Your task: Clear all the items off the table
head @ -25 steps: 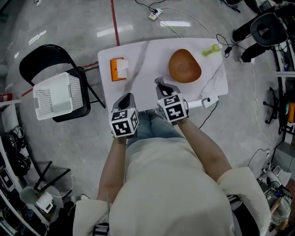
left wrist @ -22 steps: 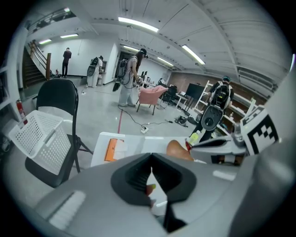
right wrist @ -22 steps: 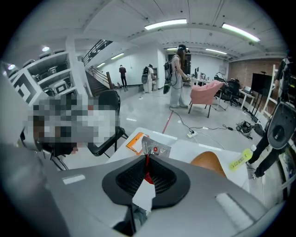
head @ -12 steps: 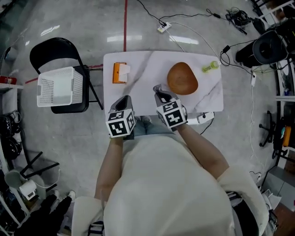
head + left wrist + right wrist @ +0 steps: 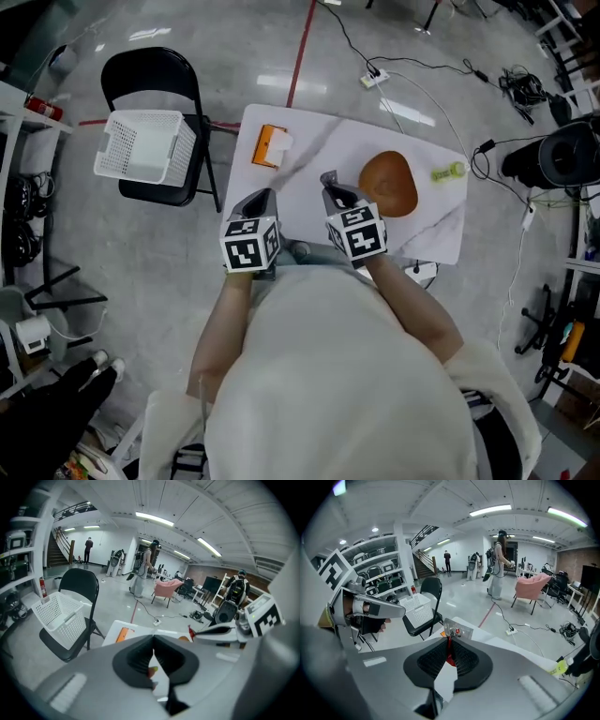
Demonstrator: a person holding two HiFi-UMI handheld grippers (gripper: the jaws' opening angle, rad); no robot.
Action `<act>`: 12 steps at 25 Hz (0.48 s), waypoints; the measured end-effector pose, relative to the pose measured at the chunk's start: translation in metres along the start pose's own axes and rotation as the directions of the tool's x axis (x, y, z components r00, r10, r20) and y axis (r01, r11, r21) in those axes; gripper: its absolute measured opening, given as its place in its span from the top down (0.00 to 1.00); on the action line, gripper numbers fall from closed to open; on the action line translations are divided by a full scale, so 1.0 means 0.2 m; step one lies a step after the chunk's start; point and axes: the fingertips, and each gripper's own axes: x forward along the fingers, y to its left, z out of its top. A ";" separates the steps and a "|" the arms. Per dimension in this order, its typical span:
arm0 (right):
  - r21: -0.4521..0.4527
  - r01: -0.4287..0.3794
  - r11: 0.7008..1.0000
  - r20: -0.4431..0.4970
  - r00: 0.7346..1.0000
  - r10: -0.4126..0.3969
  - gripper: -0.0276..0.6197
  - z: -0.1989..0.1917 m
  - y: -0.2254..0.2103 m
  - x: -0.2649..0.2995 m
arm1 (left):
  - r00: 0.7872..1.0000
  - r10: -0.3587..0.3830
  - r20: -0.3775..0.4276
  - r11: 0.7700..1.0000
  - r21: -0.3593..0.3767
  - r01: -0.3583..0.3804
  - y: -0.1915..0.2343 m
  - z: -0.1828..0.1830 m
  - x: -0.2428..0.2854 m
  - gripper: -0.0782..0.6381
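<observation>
White, grey-veined marble-pattern table top [image 5: 319, 155] is recorded on a glossy grey concrete floor [image 5: 187, 281] crossed by a red line.

Three items are noted on the table:
- A small orange rectangular box with a white part on one side [image 5: 269, 145] lies near the far left corner. No lettering on it can be read.
- A smooth brown rounded bowl of wooden appearance [image 5: 389, 183] sits right of centre.
- A small yellow-green plastic-looking object [image 5: 447, 172] lies near the far right edge, apart from the bowl. Its shape cannot be made out.

A white perforated plastic basket [image 5: 141, 145] with a lattice wall is seated on a black folding metal chair [image 5: 155, 70] left of the table.

Left gripper [image 5: 153, 639]: smooth grey moulded shell with black ribbed pads. The pads are seen pressed together and nothing is gripped. It is held over the near edge of the table, well apart from the orange box.

Right gripper [image 5: 449, 649]: same grey shell, with black mesh-textured pads. The pads are clamped on a thin flat silver foil sachet with red printing [image 5: 457, 631], whose crimped upper edge projects beyond the fingertips. The red print is too small to be read. In the head view this gripper is placed just beside the left rim of the bowl.

Each gripper carries a cube with black-and-white square markers. Cream fabric sleeves and bare forearms are observed behind both tools.
</observation>
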 end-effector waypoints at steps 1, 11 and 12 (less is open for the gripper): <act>-0.006 -0.012 1.000 0.004 1.000 0.012 0.92 0.02 0.01 0.01 | 1.000 0.009 0.003 1.000 -0.008 -0.009 0.01 0.01 -0.01 0.88; -0.070 -0.091 0.993 0.041 0.995 0.094 0.92 0.20 0.14 0.12 | 0.992 0.109 0.061 0.992 -0.062 -0.105 0.22 0.08 -0.11 0.88; -0.078 -0.096 0.992 0.043 0.994 0.099 0.92 0.23 0.16 0.14 | 0.991 0.117 0.067 0.991 -0.071 -0.112 0.26 0.09 -0.12 0.88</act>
